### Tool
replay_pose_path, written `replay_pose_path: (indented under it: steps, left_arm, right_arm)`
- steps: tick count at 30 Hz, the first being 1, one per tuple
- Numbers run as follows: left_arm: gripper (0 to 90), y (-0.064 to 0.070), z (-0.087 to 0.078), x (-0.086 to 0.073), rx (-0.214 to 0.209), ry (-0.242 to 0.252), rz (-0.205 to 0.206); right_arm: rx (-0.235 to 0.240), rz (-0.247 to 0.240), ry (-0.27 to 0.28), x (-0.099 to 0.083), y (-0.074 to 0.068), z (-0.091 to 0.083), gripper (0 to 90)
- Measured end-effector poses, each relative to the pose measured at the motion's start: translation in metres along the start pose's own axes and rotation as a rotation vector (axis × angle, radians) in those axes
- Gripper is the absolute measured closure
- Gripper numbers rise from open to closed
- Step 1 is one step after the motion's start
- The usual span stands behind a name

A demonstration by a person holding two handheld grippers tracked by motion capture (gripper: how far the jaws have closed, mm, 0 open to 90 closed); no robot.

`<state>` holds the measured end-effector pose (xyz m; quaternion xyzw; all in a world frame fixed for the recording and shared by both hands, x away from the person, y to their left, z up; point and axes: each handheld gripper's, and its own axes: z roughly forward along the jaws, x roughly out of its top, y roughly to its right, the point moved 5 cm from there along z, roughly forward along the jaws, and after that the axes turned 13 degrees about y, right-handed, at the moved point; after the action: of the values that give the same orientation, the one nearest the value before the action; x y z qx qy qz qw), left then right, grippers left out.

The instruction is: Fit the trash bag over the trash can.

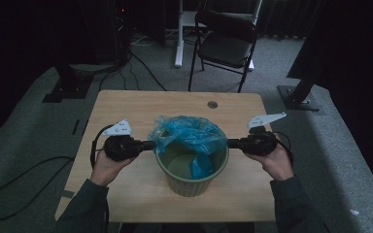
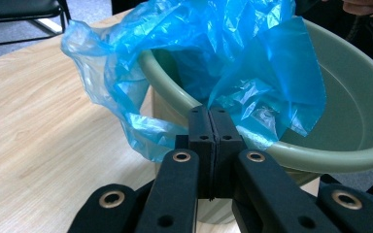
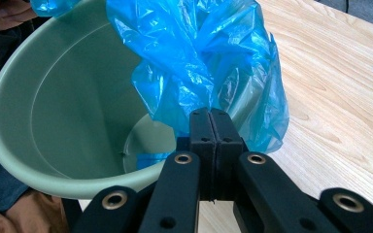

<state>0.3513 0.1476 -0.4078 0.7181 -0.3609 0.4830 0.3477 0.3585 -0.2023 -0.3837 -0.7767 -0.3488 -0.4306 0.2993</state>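
Observation:
A pale green bin [image 1: 190, 187] stands in the middle of the wooden table [image 1: 126, 104]. A crumpled blue plastic bag [image 1: 189, 131] lies over its far rim and hangs down inside. My left gripper [image 1: 151, 144] is at the bin's left side, its jaws pressed together where the bag's edge spills over the rim. My right gripper [image 1: 230, 143] is at the bin's right rim, also shut at the bag's edge. In the left gripper view the gripper [image 2: 209, 112] meets the bag [image 2: 223, 48] at the bin [image 2: 349, 121]. In the right gripper view the gripper [image 3: 209, 114] pinches film of the bag [image 3: 199, 48] above the bin [image 3: 68, 97].
A black folding chair [image 1: 226, 41] stands on the carpet beyond the table. The tabletop has a round cable hole [image 1: 212, 104] near its far edge. Cables trail over the floor at the left, and dark stands flank the table.

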Motion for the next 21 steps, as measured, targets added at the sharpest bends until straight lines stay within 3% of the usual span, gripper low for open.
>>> replay_pose_path:
  steps: [11,21]
  left_arm:
    - [90.0,0.01,-0.005,-0.021,-0.035,-0.02,-0.031]
    - [90.0,0.023,0.003,-0.027,-0.077,-0.048,-0.016]
  right_arm:
    - [0.005,0.013,-0.03,-0.01,-0.007,-0.006,90.0]
    - [0.033,0.021,-0.056,-0.017,-0.014,-0.01,90.0]
